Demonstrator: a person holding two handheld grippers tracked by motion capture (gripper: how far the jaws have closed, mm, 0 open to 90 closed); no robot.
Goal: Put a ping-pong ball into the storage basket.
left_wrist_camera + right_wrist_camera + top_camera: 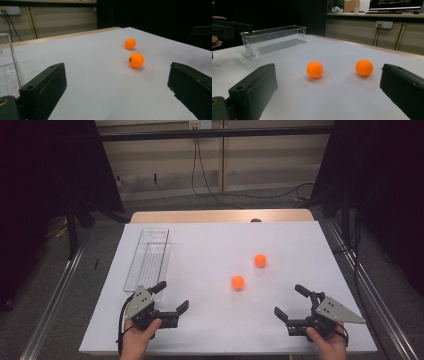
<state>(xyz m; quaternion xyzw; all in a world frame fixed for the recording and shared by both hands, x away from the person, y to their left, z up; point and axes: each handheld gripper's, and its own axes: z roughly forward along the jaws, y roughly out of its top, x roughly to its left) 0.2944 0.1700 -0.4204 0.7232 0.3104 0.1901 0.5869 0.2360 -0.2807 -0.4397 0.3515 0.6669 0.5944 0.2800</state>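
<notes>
Jaws on both your left gripper [172, 296] and right gripper [287, 299] gape wide, empty; nudge either ball [238, 282] and it rolls off the surface [210, 245].

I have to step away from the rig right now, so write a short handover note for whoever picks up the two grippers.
Left gripper: open, holding nothing, at the near left of the table beside the near end of the clear tray.
Right gripper: open, holding nothing, at the near right.
Two orange balls lie loose on the white table: the nearer ball about midway between the grippers, the farther ball behind it to the right. They are apart and not touching.
Done: nothing visible yet; the tray holds no ball.
Left: probably pick up each ball and put it in the tray, nearer ball first.
</notes>
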